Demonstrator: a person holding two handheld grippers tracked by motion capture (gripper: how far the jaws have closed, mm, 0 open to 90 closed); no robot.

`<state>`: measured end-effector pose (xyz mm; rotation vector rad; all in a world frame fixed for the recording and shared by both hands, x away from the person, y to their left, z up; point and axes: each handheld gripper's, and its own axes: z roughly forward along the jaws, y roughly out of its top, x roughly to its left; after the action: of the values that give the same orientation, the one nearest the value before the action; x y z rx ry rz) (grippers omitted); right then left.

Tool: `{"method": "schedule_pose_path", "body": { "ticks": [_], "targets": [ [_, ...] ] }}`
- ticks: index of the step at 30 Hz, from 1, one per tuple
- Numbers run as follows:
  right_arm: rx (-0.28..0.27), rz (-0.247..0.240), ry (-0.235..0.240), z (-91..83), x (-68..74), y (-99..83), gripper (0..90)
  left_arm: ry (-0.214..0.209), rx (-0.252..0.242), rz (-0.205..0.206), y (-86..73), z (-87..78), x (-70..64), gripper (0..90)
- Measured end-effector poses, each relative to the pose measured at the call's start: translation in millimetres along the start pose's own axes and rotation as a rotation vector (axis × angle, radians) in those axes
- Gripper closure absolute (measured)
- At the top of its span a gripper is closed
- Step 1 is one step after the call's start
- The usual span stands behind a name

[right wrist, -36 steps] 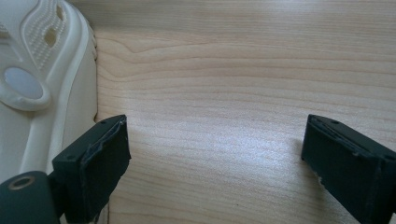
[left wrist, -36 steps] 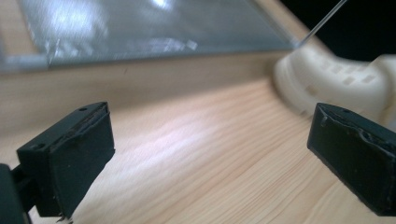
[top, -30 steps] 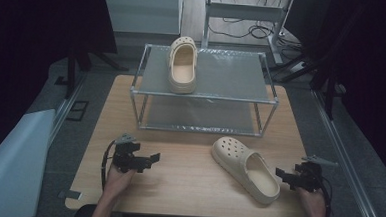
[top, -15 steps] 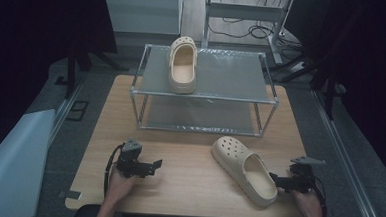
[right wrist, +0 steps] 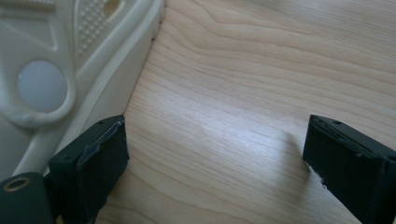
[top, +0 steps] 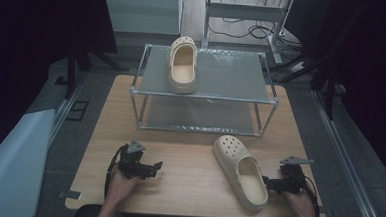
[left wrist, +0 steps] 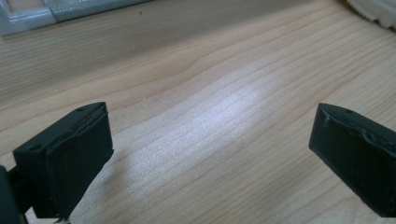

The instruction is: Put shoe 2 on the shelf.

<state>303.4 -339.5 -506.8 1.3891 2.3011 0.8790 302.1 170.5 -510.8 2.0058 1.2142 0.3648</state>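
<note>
Near the counter's front right corner, the right tool (top: pixel 273 183), jaws wide, has closed in beside the clog's (top: pixel 241 171) heel, ready to grip.

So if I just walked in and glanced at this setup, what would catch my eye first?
Probably the two cream clogs: one clog on the table lies near the front edge, right beside the open right gripper, and the clog on the rack sits on the top shelf of the metal rack. The left gripper, also open, rests over bare wood at the front left.
</note>
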Motion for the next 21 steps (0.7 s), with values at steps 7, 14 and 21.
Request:
{"method": "schedule_pose_path", "body": {
  "ticks": [7, 14, 21],
  "targets": [
    [0.006, -0.029, 0.008, 3.3, 10.4, 3.5, 6.4, 0.05, 0.03, 0.048, -0.2, 3.5, -4.1, 0.0],
    [0.012, -0.047, 0.015, 6.6, 18.8, 6.5, 6.3, 0.08, 0.065, 0.066, -1.2, 7.5, -4.8, 0.0],
    [0.018, -0.063, 0.027, 11.5, 28.2, 9.9, 5.5, 0.108, 0.096, 0.086, -2.0, 11.3, -7.1, 0.0]
  ]
}}
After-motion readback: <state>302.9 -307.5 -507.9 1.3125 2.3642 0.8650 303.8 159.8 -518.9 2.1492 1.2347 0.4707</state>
